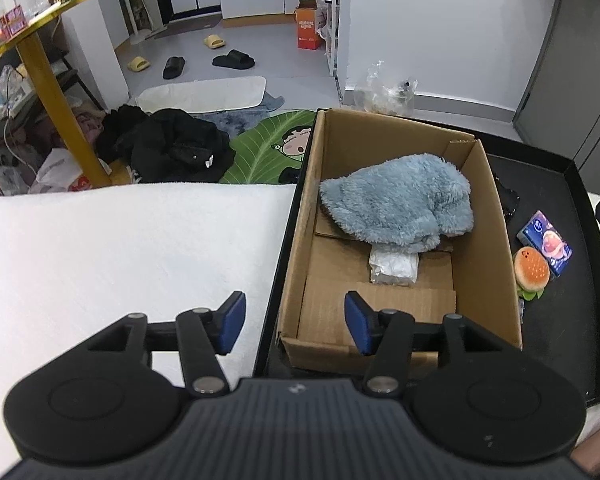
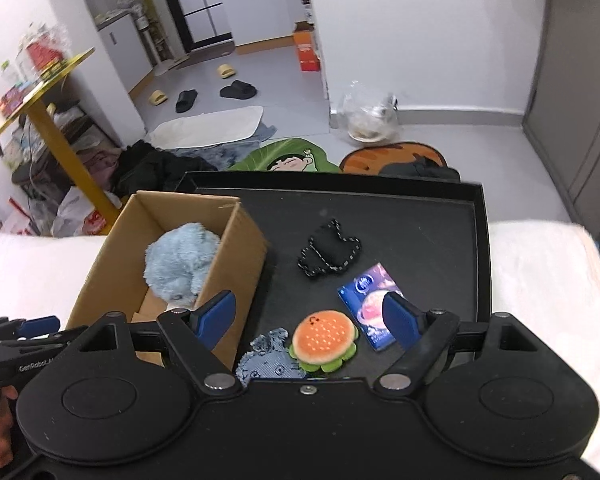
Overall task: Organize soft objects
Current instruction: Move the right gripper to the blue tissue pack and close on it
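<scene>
- Cardboard box (image 2: 172,264) fills the black tray's (image 2: 420,216) left side, holding the blue fluffy cloth (image 1: 396,204).
- Burger plush (image 2: 324,340), denim patch (image 2: 268,360), black pouch (image 2: 328,254) and blue packet (image 2: 374,304) lie right of it.
- Left gripper (image 1: 294,322) and right gripper (image 2: 310,316): fingers spread, empty.

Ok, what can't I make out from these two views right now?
- White packet in the cardboard box: its far end lies under the blue fluffy cloth, left wrist view.
- Denim patch: near part behind the right tool, right wrist view.
- Black stitched cloth: mostly behind the box wall, left wrist view.
</scene>
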`<state>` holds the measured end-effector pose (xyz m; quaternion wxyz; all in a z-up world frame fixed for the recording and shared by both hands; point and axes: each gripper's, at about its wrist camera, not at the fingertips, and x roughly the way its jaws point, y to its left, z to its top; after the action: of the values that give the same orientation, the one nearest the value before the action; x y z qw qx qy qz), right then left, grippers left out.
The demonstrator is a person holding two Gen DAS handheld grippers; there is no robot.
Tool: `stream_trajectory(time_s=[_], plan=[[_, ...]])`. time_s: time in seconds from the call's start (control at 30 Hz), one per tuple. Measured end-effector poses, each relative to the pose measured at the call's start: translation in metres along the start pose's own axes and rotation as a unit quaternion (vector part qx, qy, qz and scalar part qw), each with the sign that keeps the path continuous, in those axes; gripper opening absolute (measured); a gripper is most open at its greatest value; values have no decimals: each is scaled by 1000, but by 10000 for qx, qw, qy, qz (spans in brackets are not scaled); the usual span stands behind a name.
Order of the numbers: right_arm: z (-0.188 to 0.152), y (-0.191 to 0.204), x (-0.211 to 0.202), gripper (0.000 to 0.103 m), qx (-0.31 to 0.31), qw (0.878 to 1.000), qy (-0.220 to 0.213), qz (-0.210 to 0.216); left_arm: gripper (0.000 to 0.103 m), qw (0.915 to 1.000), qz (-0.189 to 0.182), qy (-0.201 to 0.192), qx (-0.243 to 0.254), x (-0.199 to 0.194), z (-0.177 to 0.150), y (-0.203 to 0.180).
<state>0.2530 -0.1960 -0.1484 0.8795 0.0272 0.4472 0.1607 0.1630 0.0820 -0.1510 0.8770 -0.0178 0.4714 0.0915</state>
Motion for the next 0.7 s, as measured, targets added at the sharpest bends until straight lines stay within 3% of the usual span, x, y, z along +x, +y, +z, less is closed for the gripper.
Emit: stream_trajectory(time_s=[0.4, 0.53, 0.7], plan=[[-19, -50, 25, 77, 922, 9957, 37, -72, 59, 9995, 255, 52, 184, 0, 1, -11], [-21, -60, 38, 77, 876, 9956, 129, -295, 59, 9988, 358, 115, 309, 2, 2, -17], [-24, -62, 53, 76, 330, 9961, 200, -796, 59, 9988, 337, 156, 306, 0, 2, -17]])
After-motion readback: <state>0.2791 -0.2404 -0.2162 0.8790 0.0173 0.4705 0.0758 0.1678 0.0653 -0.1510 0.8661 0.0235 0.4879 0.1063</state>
